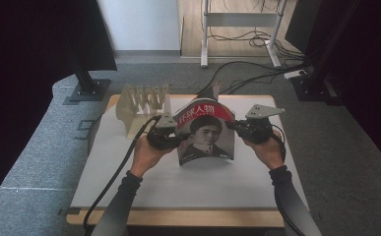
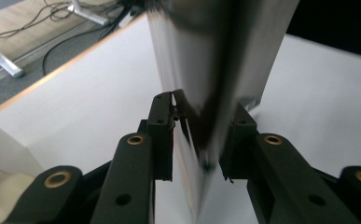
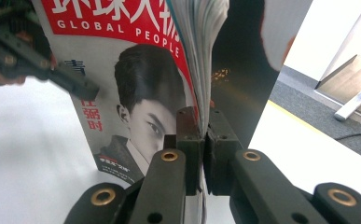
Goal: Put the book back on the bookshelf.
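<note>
A magazine (image 1: 205, 132) with a red masthead and a portrait on its cover stands upright, slightly bowed, on the white table (image 1: 178, 187). My right gripper (image 1: 235, 128) is shut on its right edge. In the right gripper view the jaws (image 3: 201, 114) pinch the pages beside the cover (image 3: 136, 93). My left gripper (image 1: 175, 140) is at the magazine's left edge. In the left gripper view the blurred edge (image 2: 206, 56) runs between the jaws (image 2: 201, 105), which stand apart without pressing it. That gripper (image 3: 38, 65) also shows at the upper left of the right gripper view.
A pale slotted rack (image 1: 143, 101) stands at the table's back left, just behind my left hand. Cables (image 1: 247, 73) and desk legs (image 1: 205, 34) lie on the floor beyond the table. A black stand base (image 1: 87, 91) sits at the far left.
</note>
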Tool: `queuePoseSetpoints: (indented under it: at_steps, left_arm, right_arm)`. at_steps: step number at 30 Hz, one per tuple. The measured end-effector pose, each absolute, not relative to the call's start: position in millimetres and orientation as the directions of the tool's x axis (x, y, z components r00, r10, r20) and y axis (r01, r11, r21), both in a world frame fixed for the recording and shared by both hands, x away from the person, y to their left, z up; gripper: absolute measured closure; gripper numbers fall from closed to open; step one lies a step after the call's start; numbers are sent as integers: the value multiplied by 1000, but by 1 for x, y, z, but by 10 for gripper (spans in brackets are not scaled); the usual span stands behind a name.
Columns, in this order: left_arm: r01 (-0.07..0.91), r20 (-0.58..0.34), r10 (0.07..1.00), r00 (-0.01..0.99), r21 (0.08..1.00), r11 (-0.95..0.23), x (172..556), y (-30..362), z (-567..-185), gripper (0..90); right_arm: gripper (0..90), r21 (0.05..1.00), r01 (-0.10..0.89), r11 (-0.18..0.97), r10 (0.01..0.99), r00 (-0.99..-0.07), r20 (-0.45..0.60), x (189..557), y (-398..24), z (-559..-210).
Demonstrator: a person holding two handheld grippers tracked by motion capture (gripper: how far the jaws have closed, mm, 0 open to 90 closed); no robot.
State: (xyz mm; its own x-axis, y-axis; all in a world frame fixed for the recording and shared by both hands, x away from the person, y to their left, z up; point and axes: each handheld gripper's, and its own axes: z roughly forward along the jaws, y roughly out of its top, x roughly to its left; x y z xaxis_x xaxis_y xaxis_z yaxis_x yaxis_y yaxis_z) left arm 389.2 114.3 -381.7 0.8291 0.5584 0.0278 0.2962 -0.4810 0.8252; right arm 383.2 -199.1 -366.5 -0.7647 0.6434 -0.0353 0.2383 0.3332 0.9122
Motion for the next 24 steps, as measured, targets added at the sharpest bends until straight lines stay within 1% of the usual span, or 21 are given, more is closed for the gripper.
queuePoseSetpoints:
  at_steps: [4,5,6,7,10,13,14,15,17,18,19,20,21,22,23,24]
  left_arm:
    - [303,27,566,824,823,-480,394,112,-377,700]
    - [304,36,574,818,820,-484,395,111,-376,717]
    - [306,43,583,811,819,-486,396,109,-376,798]
    - [305,49,589,807,820,-485,397,109,-376,798]
    - [310,44,598,800,823,-476,398,110,-376,854]
    - [296,65,602,796,826,-480,398,109,-377,865]
    - [293,67,602,796,828,-479,398,110,-377,865]
    - [291,69,602,795,829,-478,398,111,-377,866]
    - [296,58,601,797,830,-473,399,112,-376,866]
    - [296,58,601,797,830,-473,399,112,-376,867]
    - [298,55,595,802,827,-477,399,114,-376,867]
    - [298,51,591,805,826,-479,398,114,-376,867]
    - [298,51,591,805,826,-479,398,114,-376,867]
    - [298,50,587,808,825,-481,398,115,-375,867]
    - [297,53,586,809,824,-483,398,115,-375,867]
    - [297,52,584,810,822,-485,397,115,-374,867]
  right_arm:
    - [845,914,236,330,642,-766,-34,383,-199,-367]
    - [844,914,237,329,641,-767,-32,383,-199,-367]
    - [843,915,235,328,641,-767,-33,383,-199,-368]
    - [843,915,235,328,641,-767,-33,383,-199,-368]
    - [836,913,237,331,642,-766,-34,382,-201,-368]
    - [792,905,241,351,660,-749,-56,383,-204,-372]
    - [792,905,241,351,660,-749,-56,383,-204,-372]
    - [742,906,244,346,672,-738,-57,383,-206,-375]
    - [695,907,249,341,684,-727,-58,383,-210,-378]
    - [695,907,249,341,684,-727,-58,383,-210,-378]
    - [627,906,256,337,696,-716,-57,382,-213,-382]
    - [596,905,264,334,704,-709,-53,382,-215,-384]
    - [596,905,264,334,704,-709,-53,382,-215,-384]
    - [538,903,285,321,723,-690,-39,382,-218,-389]
    - [538,903,285,321,723,-690,-39,382,-218,-389]
    - [495,895,312,320,738,-674,-29,382,-220,-395]
